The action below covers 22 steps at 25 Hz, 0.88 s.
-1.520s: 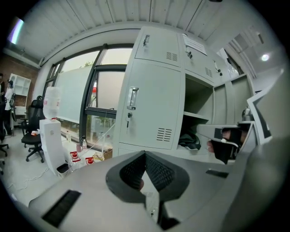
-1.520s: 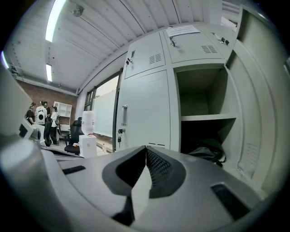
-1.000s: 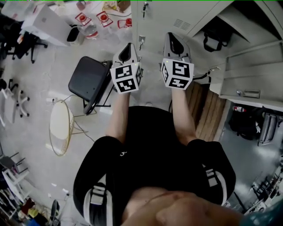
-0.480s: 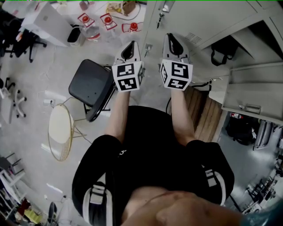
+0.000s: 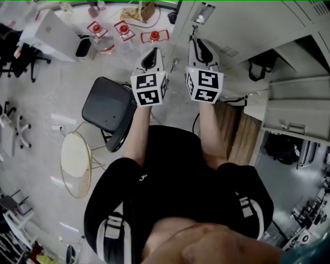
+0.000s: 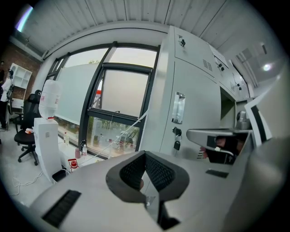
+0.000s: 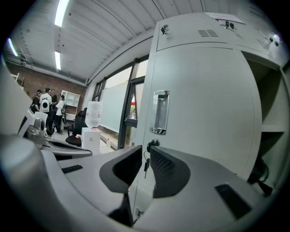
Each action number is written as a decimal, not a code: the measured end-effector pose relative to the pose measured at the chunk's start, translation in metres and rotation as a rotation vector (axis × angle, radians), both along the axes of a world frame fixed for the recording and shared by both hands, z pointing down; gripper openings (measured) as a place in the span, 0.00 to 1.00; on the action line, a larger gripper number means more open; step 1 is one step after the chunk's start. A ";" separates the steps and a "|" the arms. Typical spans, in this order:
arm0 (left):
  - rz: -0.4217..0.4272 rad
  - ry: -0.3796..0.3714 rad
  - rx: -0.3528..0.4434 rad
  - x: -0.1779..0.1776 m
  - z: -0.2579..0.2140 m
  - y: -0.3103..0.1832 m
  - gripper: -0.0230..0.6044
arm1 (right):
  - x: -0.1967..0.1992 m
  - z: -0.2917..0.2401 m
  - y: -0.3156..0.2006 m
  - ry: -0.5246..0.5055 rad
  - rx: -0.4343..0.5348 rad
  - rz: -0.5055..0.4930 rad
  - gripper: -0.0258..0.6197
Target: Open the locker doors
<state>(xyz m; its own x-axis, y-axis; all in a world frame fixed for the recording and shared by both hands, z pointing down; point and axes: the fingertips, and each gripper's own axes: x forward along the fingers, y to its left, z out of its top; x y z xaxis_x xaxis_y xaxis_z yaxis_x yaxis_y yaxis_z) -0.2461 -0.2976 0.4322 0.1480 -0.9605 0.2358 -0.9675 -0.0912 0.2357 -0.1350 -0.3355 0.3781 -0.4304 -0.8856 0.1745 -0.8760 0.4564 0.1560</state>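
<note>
The closed grey locker door [image 7: 199, 104] fills the right gripper view, with a chrome recessed handle [image 7: 160, 112] and a lock with a hanging key [image 7: 146, 162] below it. My right gripper [image 7: 146, 152] points at that lock from a short distance. Its jaws have just been opening and stand apart with nothing between them. My left gripper [image 6: 145, 154] is shut and empty, aimed past the locker's left edge [image 6: 163, 90] toward the window. In the head view, the left gripper [image 5: 150, 54] and the right gripper [image 5: 197, 44] are held side by side before the door handle [image 5: 203, 13].
To the right are open lockers, one holding a black bag [image 5: 260, 67], with open doors [image 5: 294, 108] swung out. A black chair [image 5: 108, 111] and a round gold-rimmed table [image 5: 76, 164] stand to the left. A water dispenser [image 6: 45, 136] stands by the window. People [image 7: 45, 104] stand far off.
Both grippers have moved forward together toward the closed locker. Its handle has come nearer in the head view. The chair and round table have slid down and back in the picture.
</note>
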 end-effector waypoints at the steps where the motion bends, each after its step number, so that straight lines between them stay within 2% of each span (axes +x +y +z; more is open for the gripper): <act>1: 0.006 0.002 -0.002 -0.002 0.001 -0.002 0.04 | -0.002 0.000 -0.002 0.005 -0.002 0.009 0.14; 13: 0.102 0.029 -0.011 -0.010 0.007 -0.026 0.04 | -0.010 0.007 -0.022 0.048 -0.015 0.110 0.13; 22: 0.115 0.033 -0.019 -0.025 0.014 -0.033 0.04 | -0.010 0.009 -0.031 0.043 -0.015 0.178 0.10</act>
<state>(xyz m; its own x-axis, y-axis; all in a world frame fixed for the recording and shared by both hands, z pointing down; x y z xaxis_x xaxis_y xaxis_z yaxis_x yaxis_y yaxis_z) -0.2714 -0.3303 0.4461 0.2653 -0.9320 0.2470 -0.9426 -0.1968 0.2699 -0.1454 -0.3669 0.3876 -0.2593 -0.9442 0.2030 -0.9356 0.2977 0.1899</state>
